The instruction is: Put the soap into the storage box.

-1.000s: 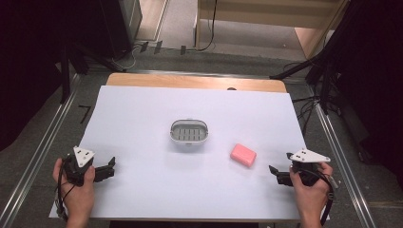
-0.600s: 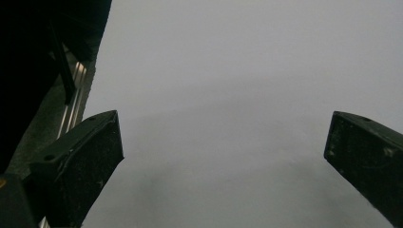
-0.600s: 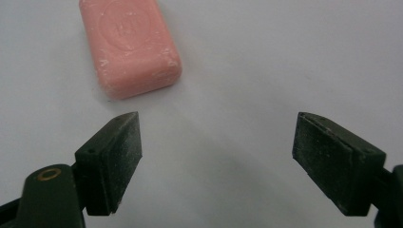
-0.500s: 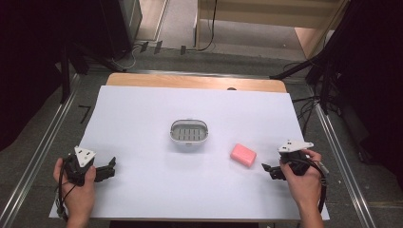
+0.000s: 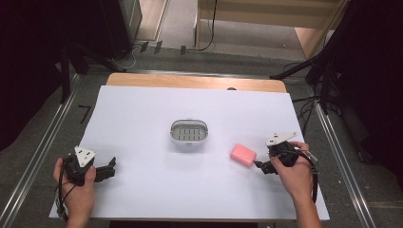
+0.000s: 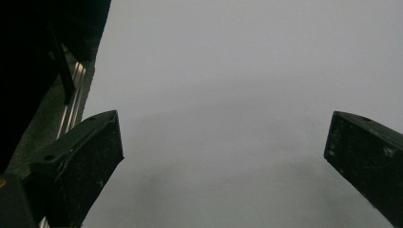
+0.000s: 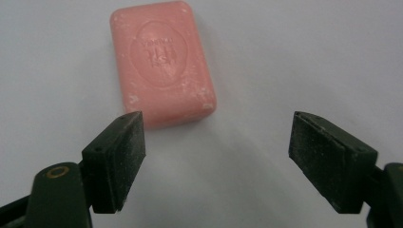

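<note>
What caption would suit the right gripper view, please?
Open right gripper facing a pink soap bar lying flat on the white table.

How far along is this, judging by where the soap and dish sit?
Nothing placed yet: the soap dish sits empty. In hand: the right gripper, jaws open, is just short of the pink soap. Left gripper waits open. Grasping and any placing remain.

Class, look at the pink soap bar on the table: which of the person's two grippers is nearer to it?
Right. The right gripper sits just beside the pink soap bar, jaws open toward it, not touching. The left gripper rests far off near the table's left front corner.
</note>
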{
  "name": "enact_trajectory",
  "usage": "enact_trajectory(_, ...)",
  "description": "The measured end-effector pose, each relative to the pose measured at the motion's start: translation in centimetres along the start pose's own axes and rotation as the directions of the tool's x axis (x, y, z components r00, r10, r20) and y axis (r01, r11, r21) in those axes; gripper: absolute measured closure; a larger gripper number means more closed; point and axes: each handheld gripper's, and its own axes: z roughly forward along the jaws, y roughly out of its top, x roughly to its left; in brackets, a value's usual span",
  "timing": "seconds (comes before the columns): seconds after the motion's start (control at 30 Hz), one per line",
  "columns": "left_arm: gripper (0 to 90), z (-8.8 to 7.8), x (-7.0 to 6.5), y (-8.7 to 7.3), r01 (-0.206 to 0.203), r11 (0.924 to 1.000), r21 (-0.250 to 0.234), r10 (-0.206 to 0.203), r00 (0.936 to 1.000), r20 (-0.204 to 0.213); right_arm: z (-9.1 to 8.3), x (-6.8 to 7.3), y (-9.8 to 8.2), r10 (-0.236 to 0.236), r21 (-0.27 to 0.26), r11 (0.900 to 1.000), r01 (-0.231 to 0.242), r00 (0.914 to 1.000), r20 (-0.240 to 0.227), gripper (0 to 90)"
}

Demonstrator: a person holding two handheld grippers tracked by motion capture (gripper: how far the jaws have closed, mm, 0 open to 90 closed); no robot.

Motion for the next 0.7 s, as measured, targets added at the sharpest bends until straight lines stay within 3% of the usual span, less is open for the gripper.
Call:
enact_trajectory(0.4, 0.0, -0.1, 0.1, 0.0, 0.011, 0.9999, -0.005, -0.011, 0.9999, -0.011, 0.8, 1.0, 2.1, -0.037, 0.018, 0.999, 0.038, 0.9984, -0.043, 22.8)
enact_trajectory(0.7, 0.0, -0.1, 0.1, 0.0, 0.01, 0.9999, -0.007, -0.01, 0.9999, -0.007, 2.3, 1.5, 3.4, -0.058, 0.062, 0.996, 0.062, 0.996, -0.068, 26.3)
